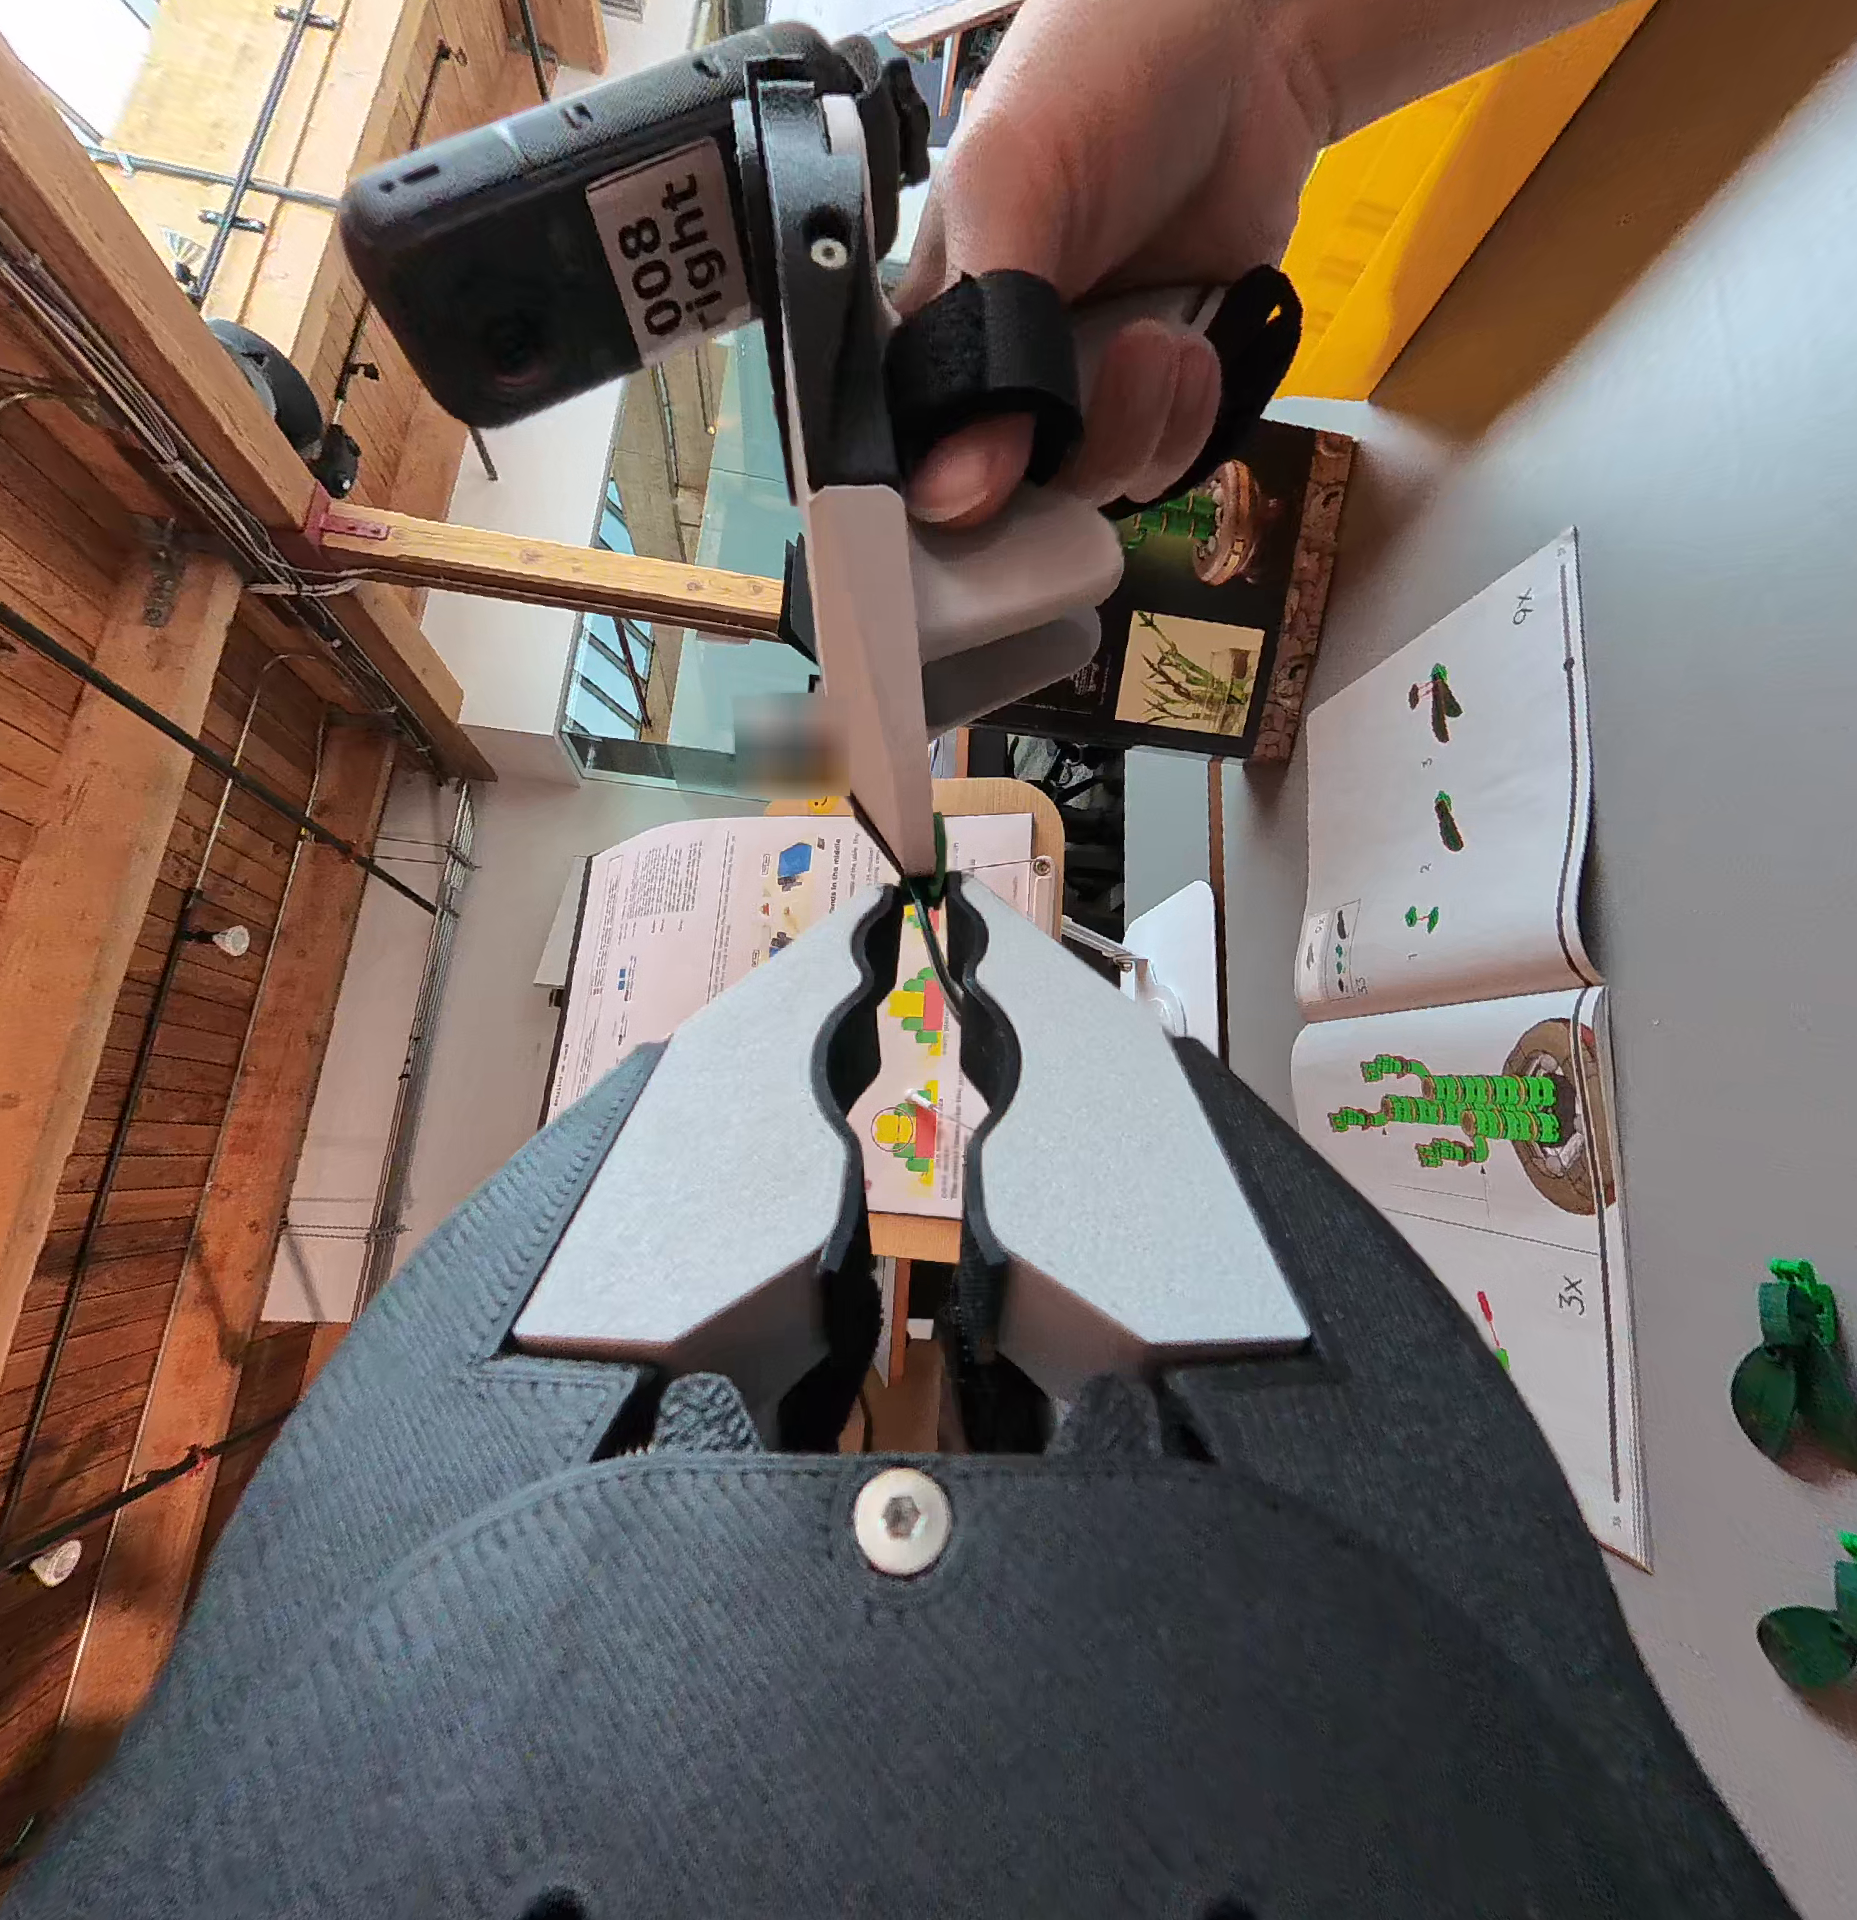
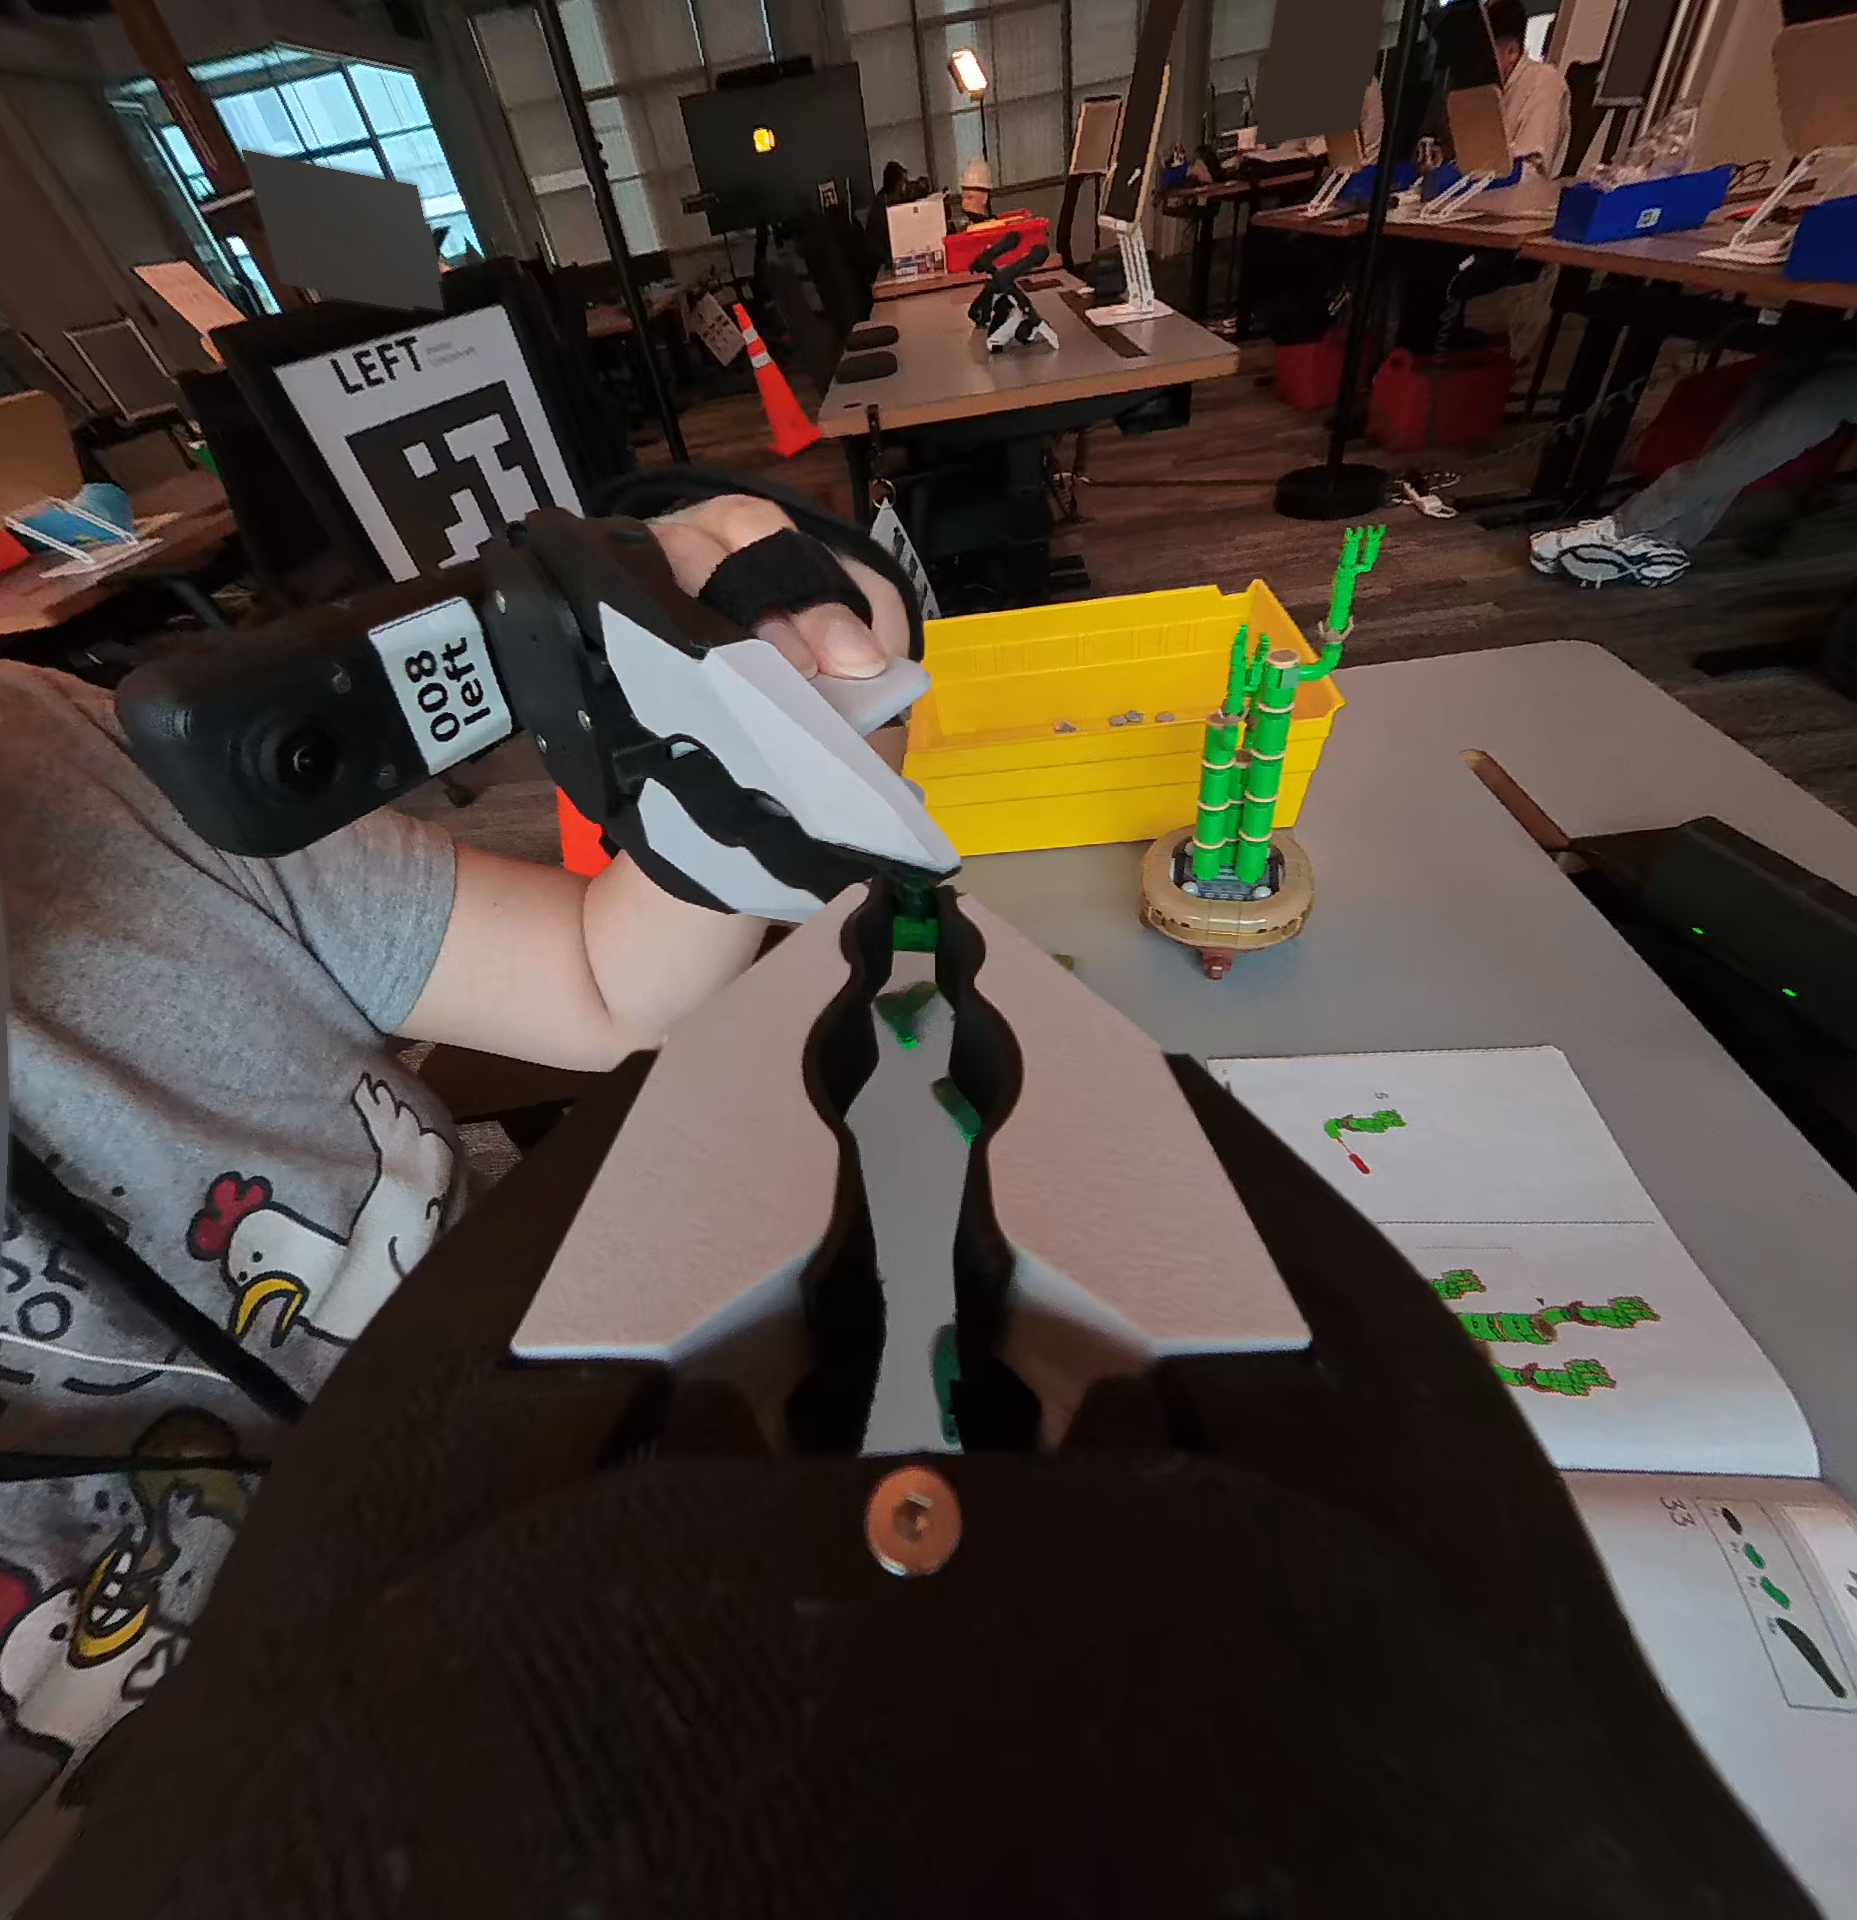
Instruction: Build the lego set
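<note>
Joining two small green plastic pieces in mid-air above the grey surface is the step in hand. The left gripper is closed on a thin dark green leaf-and-stem piece at its fingertips. The right gripper is nearly closed on a small bright green brick element at its tips. Both grippers meet tip to tip, so the two pieces touch or sit just beside each other; whether they are already seated cannot be told.

The partly built bamboo model, bright green stalks in a round tan pot, stands on the surface in front of the yellow plastic bin, well apart from the grippers. The open white instruction booklet lies near it, and two finished dark green leaf assemblies rest beside the booklet.

The next move probably calls for aligning stem and socket, then pressing them together along one axis while both grips hold firm. A slip could drop the small piece.
</note>
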Demonstrator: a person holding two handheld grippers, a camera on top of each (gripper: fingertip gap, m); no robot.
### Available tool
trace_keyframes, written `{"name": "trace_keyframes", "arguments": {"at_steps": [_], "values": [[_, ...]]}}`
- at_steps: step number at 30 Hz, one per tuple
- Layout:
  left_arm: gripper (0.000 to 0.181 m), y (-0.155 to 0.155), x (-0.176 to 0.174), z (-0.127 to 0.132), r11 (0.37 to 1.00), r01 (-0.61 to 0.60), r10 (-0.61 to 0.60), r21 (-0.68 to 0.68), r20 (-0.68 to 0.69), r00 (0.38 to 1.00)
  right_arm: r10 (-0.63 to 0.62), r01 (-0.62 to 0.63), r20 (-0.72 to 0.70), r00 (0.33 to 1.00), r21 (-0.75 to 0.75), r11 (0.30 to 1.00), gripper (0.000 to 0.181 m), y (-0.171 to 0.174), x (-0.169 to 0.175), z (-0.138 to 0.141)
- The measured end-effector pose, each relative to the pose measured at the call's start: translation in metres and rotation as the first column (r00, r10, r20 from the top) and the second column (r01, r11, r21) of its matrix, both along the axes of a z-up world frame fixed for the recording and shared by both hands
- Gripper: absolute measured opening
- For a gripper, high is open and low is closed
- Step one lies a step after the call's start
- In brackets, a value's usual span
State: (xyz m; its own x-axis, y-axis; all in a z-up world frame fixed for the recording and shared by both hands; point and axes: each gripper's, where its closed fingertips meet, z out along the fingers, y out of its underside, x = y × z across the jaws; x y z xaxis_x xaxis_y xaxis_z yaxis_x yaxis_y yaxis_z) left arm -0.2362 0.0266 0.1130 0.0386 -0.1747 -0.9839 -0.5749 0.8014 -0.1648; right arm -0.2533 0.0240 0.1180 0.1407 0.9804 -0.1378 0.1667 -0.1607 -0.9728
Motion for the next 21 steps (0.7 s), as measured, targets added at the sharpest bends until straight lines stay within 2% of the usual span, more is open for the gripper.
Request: {"name": "trace_keyframes", "arguments": {"at_steps": [3, 5, 7, 8, 10, 12, 14, 16, 17, 21], "values": [[0.006, 0.004, -0.003, 0.001, 1.0, -0.015, 0.015, 0.01, 0.007, 1.0, -0.031, 0.03, 0.01, 0.999, 0.065, 0.997, 0.005, 0.004, -0.002, 0.0], [0.006, 0.003, -0.003, 0.008, 1.0, 0.0, 0.0, -0.002, 0.065, 0.998, -0.03, 0.032, -0.012, 0.999, 0.184, 0.982, 0.006, 0.002, -0.002, 0.008], [0.013, 0.002, -0.006, 0.018, 0.996, 0.028, -0.015, -0.089, 0.153, 0.988, -0.086, 0.094, -0.041, 0.995, 0.302, 0.948, 0.006, 0.006, 0.006, 0.019], [0.022, -0.001, -0.008, 0.022, 0.983, 0.067, -0.034, -0.168, 0.193, 0.981, -0.098, 0.105, -0.038, 0.994, 0.423, 0.9, 0.006, 0.004, 0.009, 0.023], [0.032, -0.009, -0.011, 0.033, 0.92, 0.189, -0.082, -0.344, 0.303, 0.95, -0.119, 0.119, -0.049, 0.992, 0.7, 0.704, 0.006, -0.008, 0.014, 0.032], [0.04, -0.018, -0.015, 0.043, 0.791, 0.33, -0.116, -0.515, 0.403, 0.908, -0.158, 0.129, -0.054, 0.986, 0.848, 0.514, 0.006, -0.019, 0.017, 0.038], [0.049, -0.033, -0.016, 0.046, 0.585, 0.467, -0.169, -0.663, 0.464, 0.87, -0.152, 0.119, -0.064, 0.986, 0.917, 0.381, 0.006, -0.03, 0.015, 0.042], [0.051, -0.044, -0.017, 0.05, 0.391, 0.553, -0.195, -0.736, 0.521, 0.831, -0.151, 0.109, -0.059, 0.987, 0.931, 0.347, 0.005, -0.034, 0.013, 0.041], [0.048, -0.043, -0.017, 0.053, 0.33, 0.577, -0.184, -0.747, 0.549, 0.816, -0.147, 0.102, -0.054, 0.988, 0.934, 0.342, 0.006, -0.035, 0.011, 0.04], [0.041, -0.037, -0.013, 0.048, 0.174, 0.581, -0.155, -0.795, 0.561, 0.814, -0.151, 0.086, -0.048, 0.987, 0.963, 0.254, 0.01, -0.038, 0.008, 0.038]]}}
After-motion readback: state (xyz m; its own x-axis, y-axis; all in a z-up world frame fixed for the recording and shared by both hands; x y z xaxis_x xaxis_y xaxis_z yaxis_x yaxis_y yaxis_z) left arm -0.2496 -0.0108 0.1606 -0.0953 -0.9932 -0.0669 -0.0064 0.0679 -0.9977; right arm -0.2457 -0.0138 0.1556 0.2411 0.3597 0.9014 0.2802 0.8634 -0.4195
